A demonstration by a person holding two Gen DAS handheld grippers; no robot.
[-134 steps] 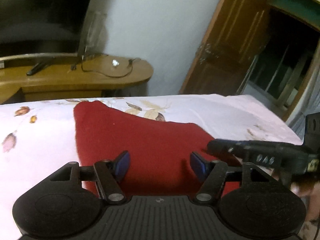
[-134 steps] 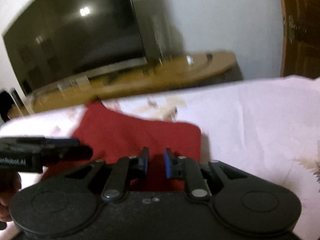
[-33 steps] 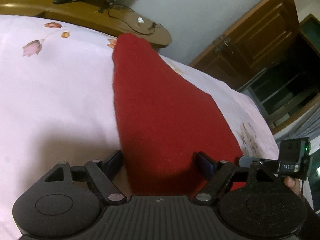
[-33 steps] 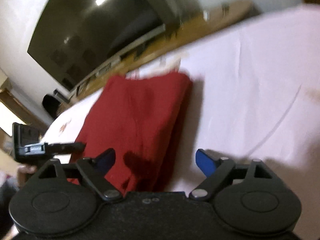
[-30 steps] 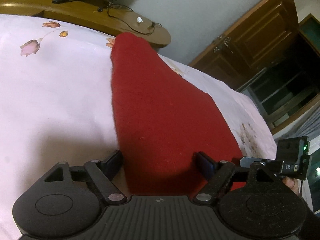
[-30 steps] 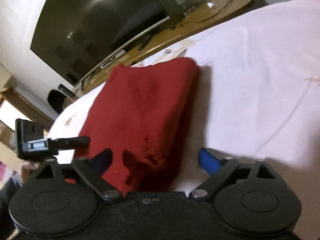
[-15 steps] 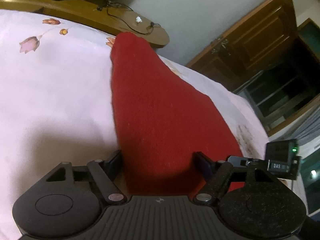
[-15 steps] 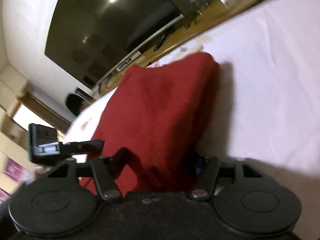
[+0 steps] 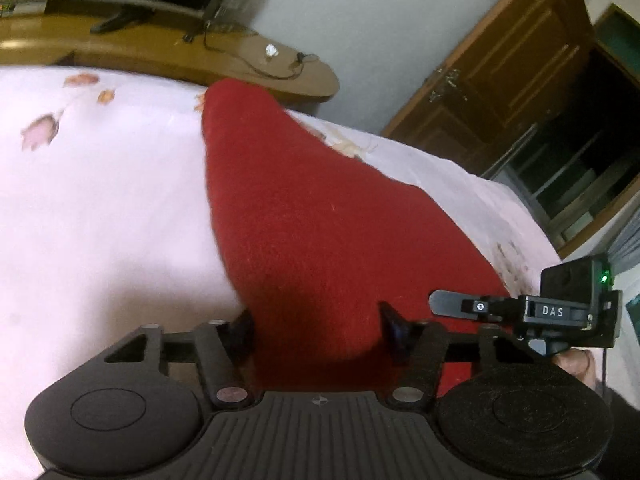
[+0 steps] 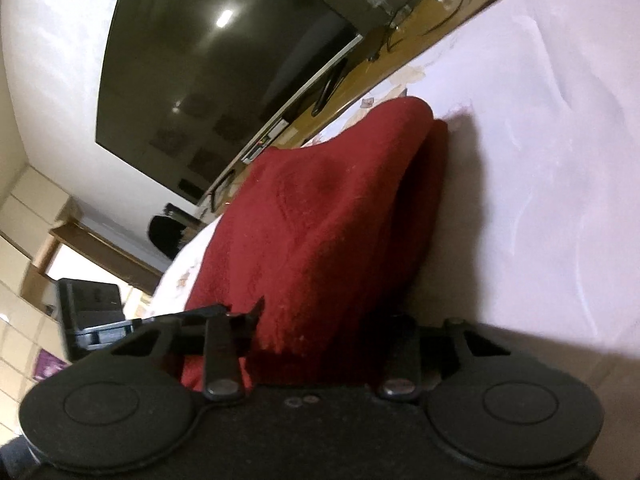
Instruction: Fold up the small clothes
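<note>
**Both tongs closing in on the near edge of the red cloth**

A folded red garment [image 9: 320, 216] lies on the bed [image 9: 100, 208], which is covered by a pale pink sheet with a scattered flower print. The cloth runs from the near edge of the bed, where the person stands, away toward the far edge beside a wooden TV stand [image 9: 168, 56]; its far end tapers to a rounded corner close to that edge.

The left tongs [image 9: 316, 326] straddle the near end of the garment. Their jaws have just been closing, and the red fabric fills the gap between them, with each finger pressed against a side of the bunched cloth, so they look clamped on it.

The right tongs [image 10: 328, 326] sit at the same near edge, further toward the bed's right side, over the doubled, thicker fold of the cloth. Their jaws have also just been closing, and the fabric rises in a hump between them, gripped on both sides. From the left wrist view the right tool's body shows just beside the cloth's right near corner.

A large dark television [image 10: 224, 64] stands on the wooden stand, and a brown door [image 9: 512, 80] is open beyond the bed's far right corner.
</note>
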